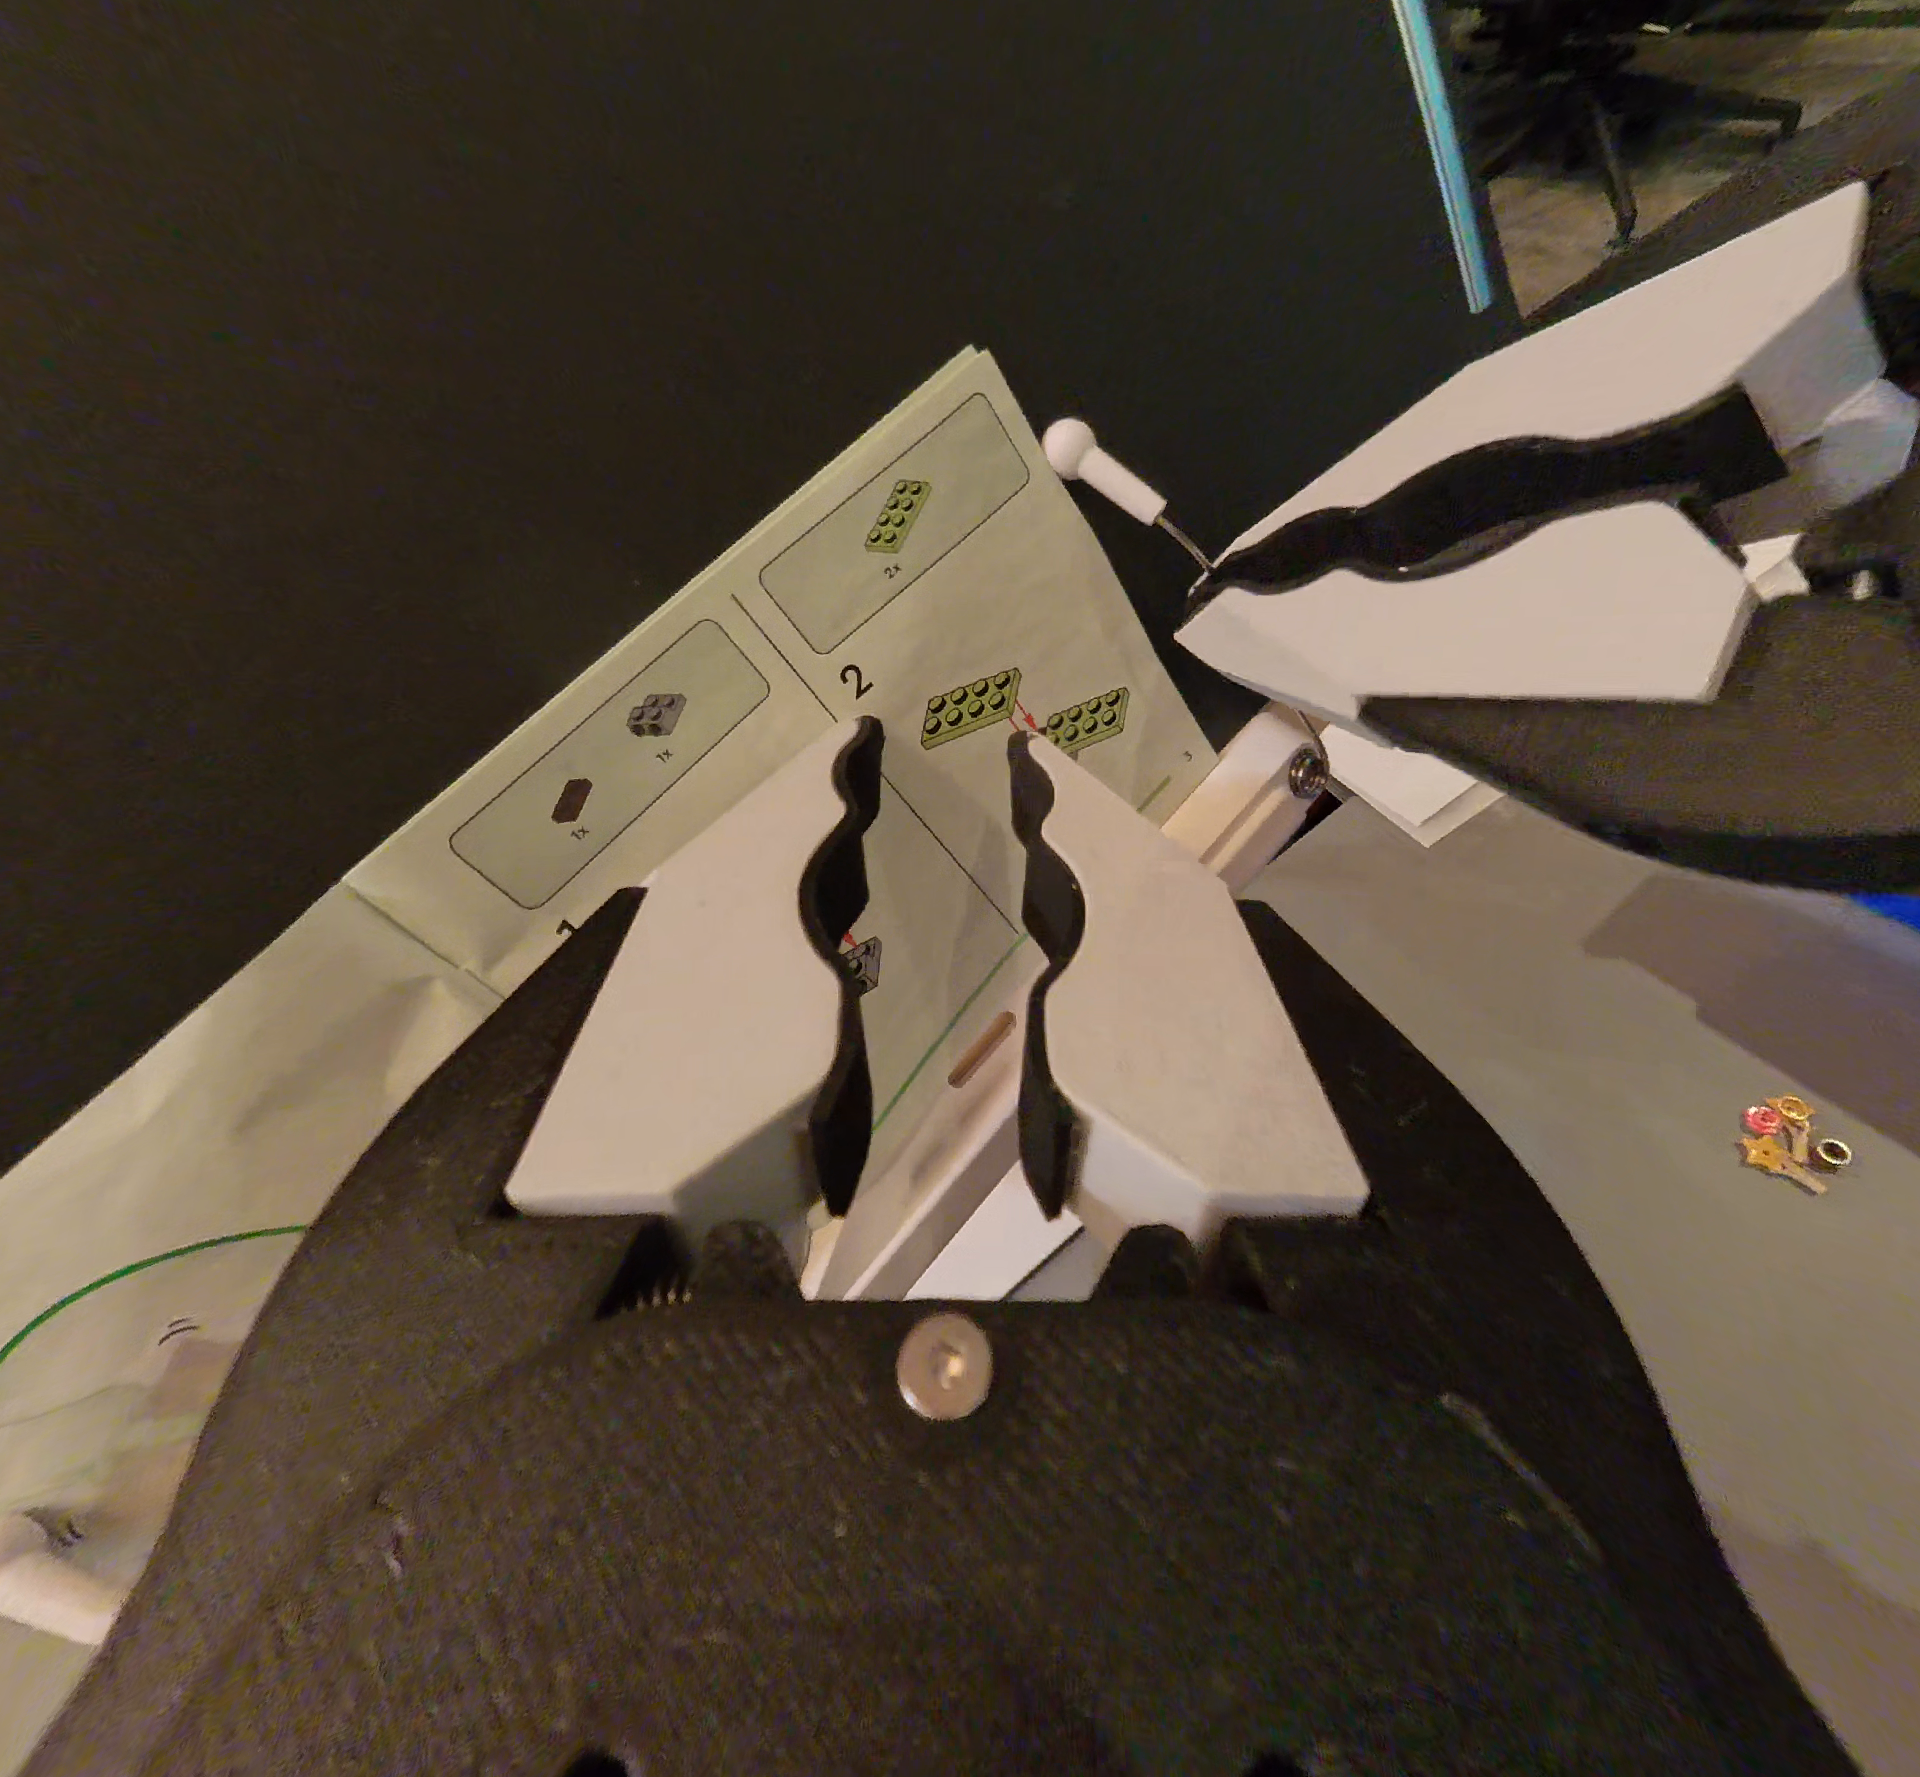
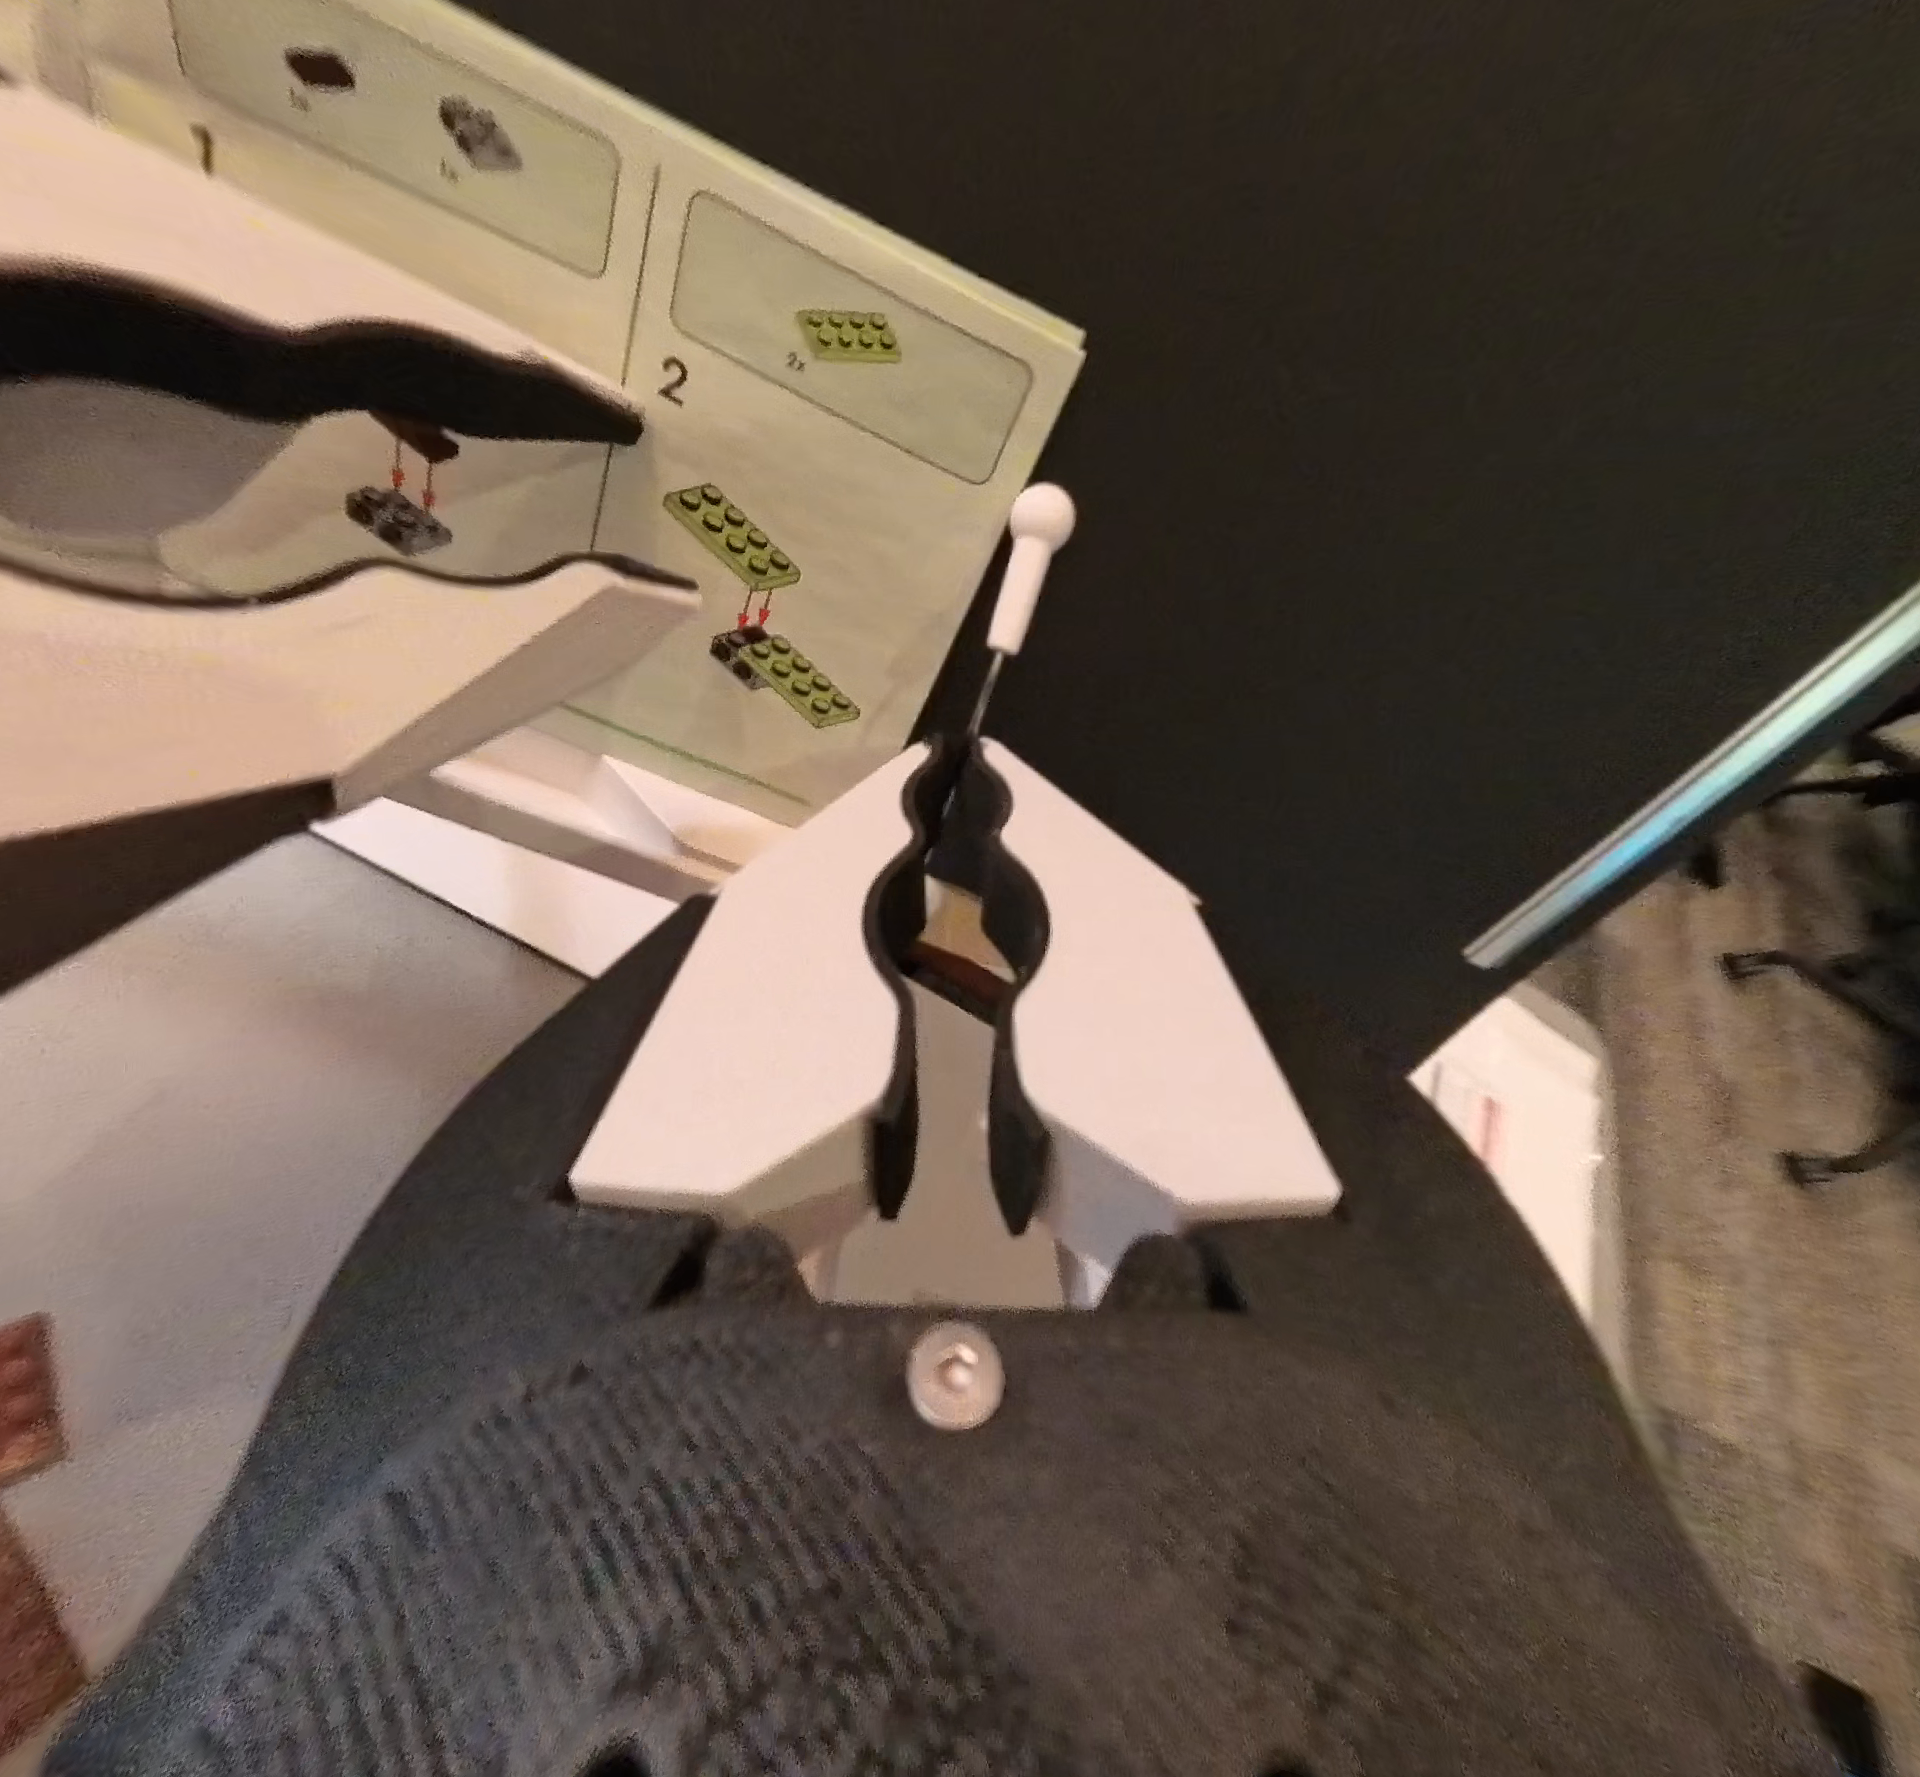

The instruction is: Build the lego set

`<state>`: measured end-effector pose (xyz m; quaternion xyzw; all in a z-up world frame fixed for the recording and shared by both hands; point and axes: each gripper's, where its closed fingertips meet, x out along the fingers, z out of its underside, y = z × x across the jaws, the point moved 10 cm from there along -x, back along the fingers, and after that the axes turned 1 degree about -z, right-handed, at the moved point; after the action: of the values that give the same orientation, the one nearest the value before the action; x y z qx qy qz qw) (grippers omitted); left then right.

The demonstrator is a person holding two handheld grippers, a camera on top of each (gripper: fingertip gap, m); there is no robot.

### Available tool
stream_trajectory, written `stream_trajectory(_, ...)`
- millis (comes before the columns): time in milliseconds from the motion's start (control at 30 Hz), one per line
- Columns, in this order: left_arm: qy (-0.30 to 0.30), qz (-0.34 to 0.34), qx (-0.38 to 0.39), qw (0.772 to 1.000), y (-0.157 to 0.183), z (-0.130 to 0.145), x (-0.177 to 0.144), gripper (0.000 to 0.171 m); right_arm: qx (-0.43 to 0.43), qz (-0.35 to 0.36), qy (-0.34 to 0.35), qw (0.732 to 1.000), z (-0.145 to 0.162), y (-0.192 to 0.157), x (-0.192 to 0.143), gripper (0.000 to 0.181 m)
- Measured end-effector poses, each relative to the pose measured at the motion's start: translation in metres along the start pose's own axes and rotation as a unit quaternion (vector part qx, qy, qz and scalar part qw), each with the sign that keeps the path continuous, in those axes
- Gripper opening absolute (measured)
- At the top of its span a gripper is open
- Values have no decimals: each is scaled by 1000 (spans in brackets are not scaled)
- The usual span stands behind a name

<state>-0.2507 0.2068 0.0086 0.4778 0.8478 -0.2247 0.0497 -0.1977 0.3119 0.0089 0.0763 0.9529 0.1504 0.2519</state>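
The pale green instruction booklet [image 1: 831,688] stands open, tilted against a white stand [image 1: 1257,813]; it also shows in the right wrist view [image 2: 831,397]. My left gripper [image 1: 940,735] is open and empty, with its tips just in front of the page. It shows from the side in the right wrist view [image 2: 665,512], jaws apart. My right gripper [image 2: 961,751] is shut on the thin dark rod of a white ball-tipped pin [image 2: 1042,514] at the booklet's right edge. In the left wrist view the right gripper [image 1: 1205,584] holds this pin [image 1: 1081,454] from the right.
A small heap of gold and red pieces [image 1: 1792,1145] lies on the grey table to the right. Brown studded plates [image 2: 31,1395] lie at the lower left edge. A black wall stands behind the booklet. A table edge strip [image 2: 1704,771] and chair legs [image 2: 1839,1135] show at right. Some 6 cm of space lies between my two pairs of fingers.
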Motion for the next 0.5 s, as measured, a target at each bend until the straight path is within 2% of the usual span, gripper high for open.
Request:
stream_trajectory(67,0,8,-10,1000,-2,0,0,21,-18,12,-2,1000,0,-2,-1,1)
stream_trajectory(200,-3,13,-17,1000,-6,0,-1,15,39,-13,17,999,3,0,-8,0)
stream_trajectory(267,0,18,-21,1000,-7,1,-1,14,36,-18,26,999,3,-3,-8,0)
stream_trajectory(400,3,40,-35,999,-8,3,-1,16,-12,8,9,1000,-3,-14,-2,0)
stream_trajectory(500,-8,77,-54,996,-6,6,-2,23,27,6,-1,1000,-5,-13,-2,0)
